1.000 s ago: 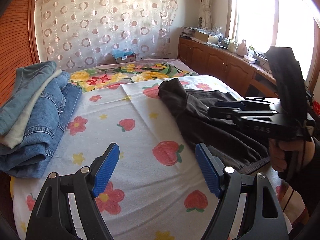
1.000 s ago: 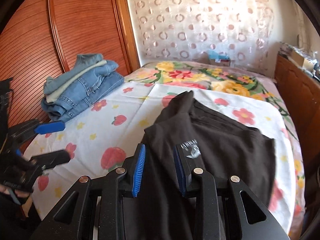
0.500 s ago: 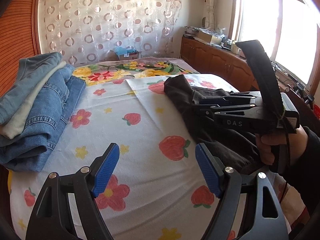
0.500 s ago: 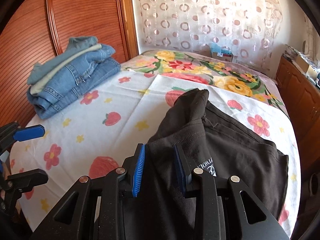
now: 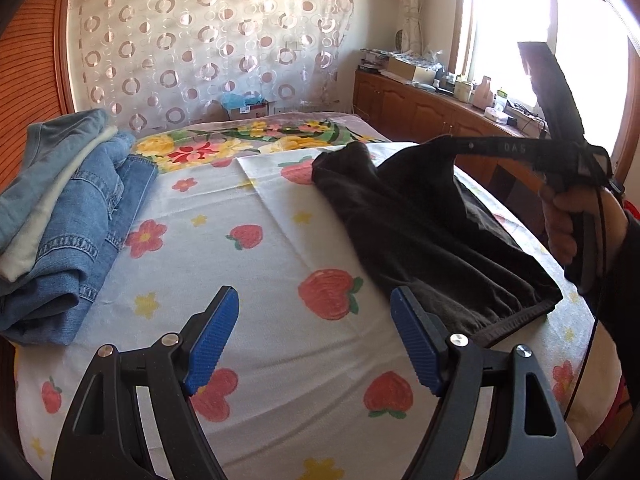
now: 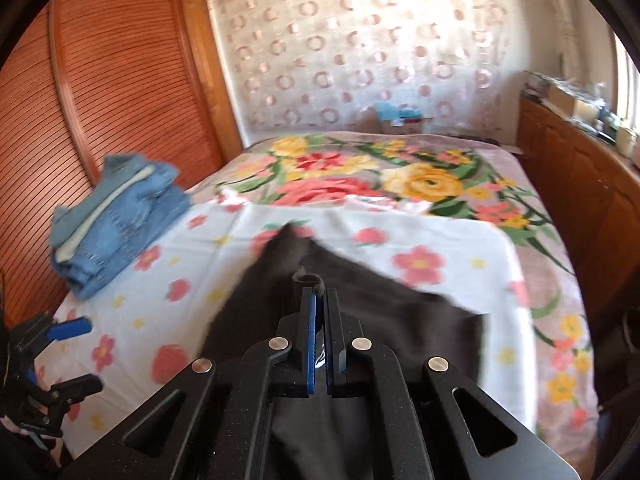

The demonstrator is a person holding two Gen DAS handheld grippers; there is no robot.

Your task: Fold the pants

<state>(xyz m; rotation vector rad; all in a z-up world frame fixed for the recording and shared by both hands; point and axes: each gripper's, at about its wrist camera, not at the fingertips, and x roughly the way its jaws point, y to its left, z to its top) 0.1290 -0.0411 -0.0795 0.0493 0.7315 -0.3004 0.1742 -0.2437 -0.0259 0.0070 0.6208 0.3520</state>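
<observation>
Dark brown pants (image 5: pixel 424 232) lie crumpled on the right half of the bed, waistband toward me. My right gripper (image 6: pixel 319 294) is shut on a fold of the pants (image 6: pixel 360 312) and lifts it off the bed; in the left wrist view it (image 5: pixel 460 146) holds the cloth up in a peak. My left gripper (image 5: pixel 316 340) is open and empty, low over the strawberry-print sheet (image 5: pixel 248 280), just left of the waistband (image 5: pixel 516 320). It also shows at the left edge of the right wrist view (image 6: pixel 68 356).
A stack of folded blue jeans (image 5: pixel 68 216) sits at the bed's left side by the wooden wardrobe (image 6: pixel 100 92). A floral blanket (image 6: pixel 380 184) covers the far bed. Wooden cabinets (image 5: pixel 424 108) with clutter run along the right under the window.
My right gripper closed on the pants and raised the fold upward. The left gripper stayed open and shifted slightly toward the bed.
</observation>
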